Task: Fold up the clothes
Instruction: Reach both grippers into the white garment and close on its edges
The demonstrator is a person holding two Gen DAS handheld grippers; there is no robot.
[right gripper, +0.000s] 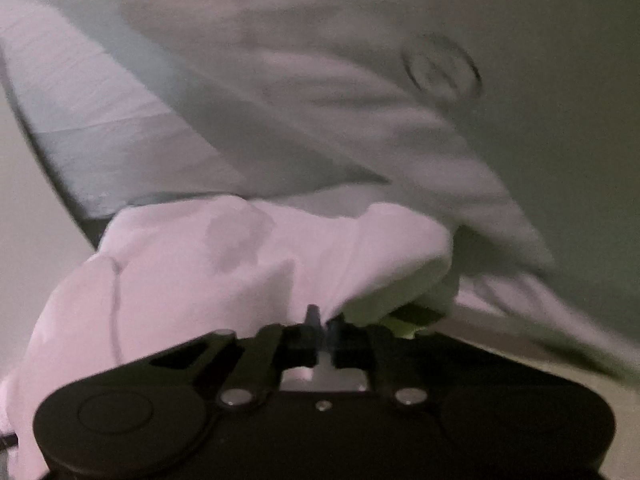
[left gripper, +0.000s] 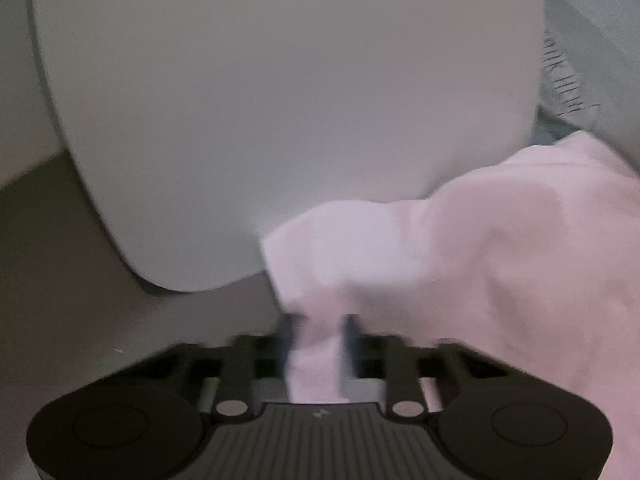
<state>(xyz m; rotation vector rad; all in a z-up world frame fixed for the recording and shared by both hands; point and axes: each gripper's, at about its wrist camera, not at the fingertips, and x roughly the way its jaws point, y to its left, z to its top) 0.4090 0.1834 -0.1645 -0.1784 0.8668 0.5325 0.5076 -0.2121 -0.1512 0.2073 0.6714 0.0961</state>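
Note:
A pale pink garment (left gripper: 460, 248) fills the lower right of the left wrist view, bunched and blurred. My left gripper (left gripper: 318, 330) is shut on a fold of it, the cloth running down between the two dark fingers. In the right wrist view the same pink garment (right gripper: 224, 264) is heaped in front of my right gripper (right gripper: 322, 320), whose fingers are closed together on its edge. A pale green cloth (right gripper: 420, 308) shows just right of the right fingers.
A white table surface (left gripper: 260, 100) with a rounded edge lies ahead in the left wrist view, brown floor (left gripper: 60, 280) below it. A grey-white garment with a round logo (right gripper: 440, 68) lies spread behind the pink one in the right wrist view.

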